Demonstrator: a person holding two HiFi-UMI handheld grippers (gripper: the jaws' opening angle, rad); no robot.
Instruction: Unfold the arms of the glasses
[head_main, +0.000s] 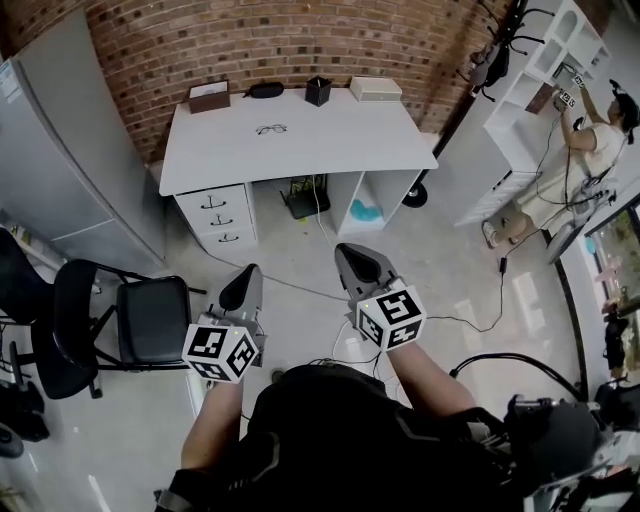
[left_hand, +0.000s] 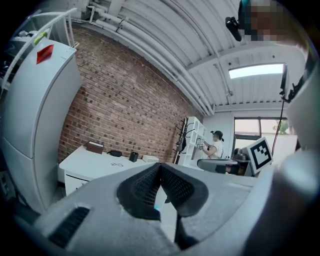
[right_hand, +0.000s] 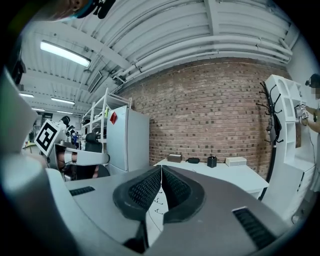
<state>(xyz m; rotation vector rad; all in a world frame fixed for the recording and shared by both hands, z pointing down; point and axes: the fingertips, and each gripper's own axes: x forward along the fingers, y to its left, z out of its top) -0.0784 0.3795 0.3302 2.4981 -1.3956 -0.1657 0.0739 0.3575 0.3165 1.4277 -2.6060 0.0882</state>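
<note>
Head view: my left claw (head_main: 243, 285) and my right claw (head_main: 358, 262) hang side by side over the floor (head_main: 300, 310), both well short of the white counter (head_main: 340, 140). The glasses (head_main: 270, 129) lie on the counter left of its middle and nearer its far edge than its near one, with bare top all around them. Along the far edge, against the brick wall (head_main: 280, 45), stand a brown box (head_main: 209, 96), a black case (head_main: 265, 90), a black cup (head_main: 318, 90) and a white box (head_main: 375, 88). A black chair (head_main: 150, 320) stands on the floor to my left.

Left gripper view: my left claw's jaws are pressed together with nothing between them. Past them I see the counter's left end, with the glasses a small dark shape on its top, far from the claw.

Right gripper view: my right claw's jaws also meet pad to pad and are empty. The counter and the four things at its far edge show beyond them; I cannot make out the glasses here.
</note>
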